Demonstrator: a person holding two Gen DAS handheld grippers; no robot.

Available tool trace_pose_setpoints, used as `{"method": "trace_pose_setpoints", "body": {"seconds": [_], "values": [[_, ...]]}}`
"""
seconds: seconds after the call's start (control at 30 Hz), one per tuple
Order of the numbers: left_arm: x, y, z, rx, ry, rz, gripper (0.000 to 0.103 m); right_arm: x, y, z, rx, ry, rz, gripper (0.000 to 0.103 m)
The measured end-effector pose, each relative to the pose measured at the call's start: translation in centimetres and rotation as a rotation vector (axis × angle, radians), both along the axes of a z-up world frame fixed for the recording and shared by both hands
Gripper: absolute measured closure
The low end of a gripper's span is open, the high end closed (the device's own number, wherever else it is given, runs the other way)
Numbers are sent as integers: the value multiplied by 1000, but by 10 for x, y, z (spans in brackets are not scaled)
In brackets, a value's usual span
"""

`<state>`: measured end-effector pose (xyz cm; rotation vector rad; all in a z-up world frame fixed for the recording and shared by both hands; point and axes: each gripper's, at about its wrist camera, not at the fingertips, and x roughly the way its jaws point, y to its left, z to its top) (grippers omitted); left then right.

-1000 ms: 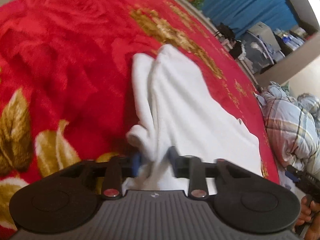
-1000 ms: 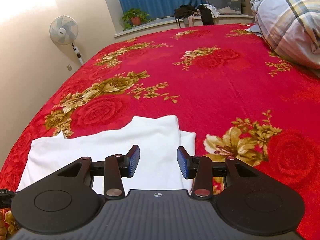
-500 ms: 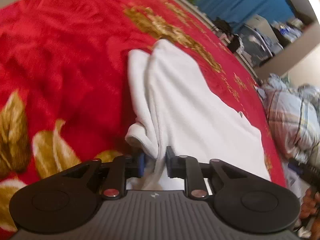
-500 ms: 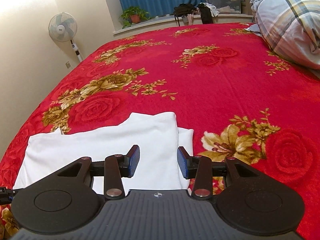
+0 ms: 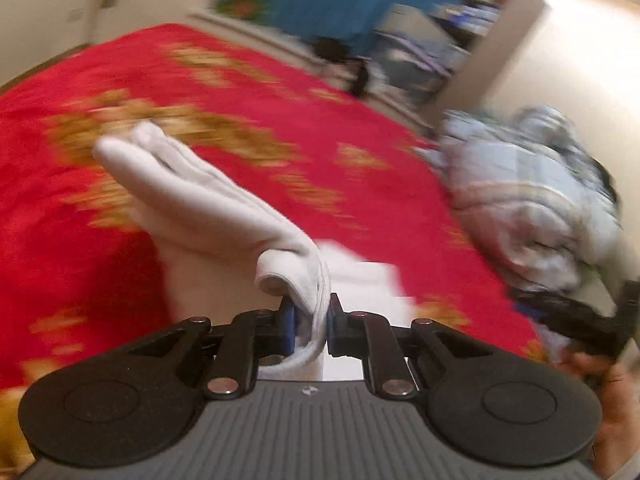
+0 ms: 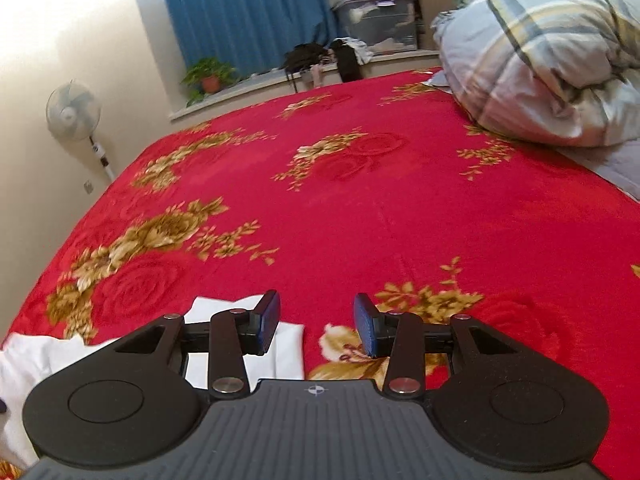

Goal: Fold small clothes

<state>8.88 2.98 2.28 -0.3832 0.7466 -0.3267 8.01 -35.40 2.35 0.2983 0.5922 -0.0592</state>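
L gripper (image 5: 311, 322) pinched white garment (image 5: 208, 208), lifted ahead-left off red blanket (image 5: 360, 184). R gripper (image 6: 316, 326) spread wide, empty; storage bin (image 6: 378, 20) far ahead w/ clothes inside.

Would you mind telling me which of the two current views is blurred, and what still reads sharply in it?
Left wrist view: motion blur smears the red bedspread and plaid quilt; the left gripper, shut on the white garment, stays crisp. Right wrist view: sharp overall, open right gripper, fisheye bending at the edges, bright wash on the wall.
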Motion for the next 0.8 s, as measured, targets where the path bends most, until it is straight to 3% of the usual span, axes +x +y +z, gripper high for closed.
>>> {"method": "trace_pose_setpoints", "body": {"seconds": [0.17, 0.23, 0.3, 0.43, 0.57, 0.67, 0.77, 0.8], "values": [[38, -139, -13, -39, 31, -139, 86, 4, -10, -5, 39, 3, 0, 60], [55, -182, -39, -90, 135, -216, 78, 7, -14, -8, 73, 18, 6, 60], [64, -202, -56, -89, 214, -275, 78, 10, -20, -13, 113, 41, 17, 60], [56, -153, -55, -122, 146, -230, 78, 20, -29, -31, 244, 120, 34, 60], [42, -99, -64, -73, 130, -173, 78, 26, -26, -54, 308, 228, 54, 60], [32, -88, -89, -8, 181, -202, 78, 27, -13, -70, 287, 312, 88, 60], [25, -97, -124, 119, 302, -313, 80, 24, -1, -89, 233, 409, 106, 60], [22, -99, -125, 143, 290, -342, 80, 21, -1, -92, 235, 419, 111, 65]]}}
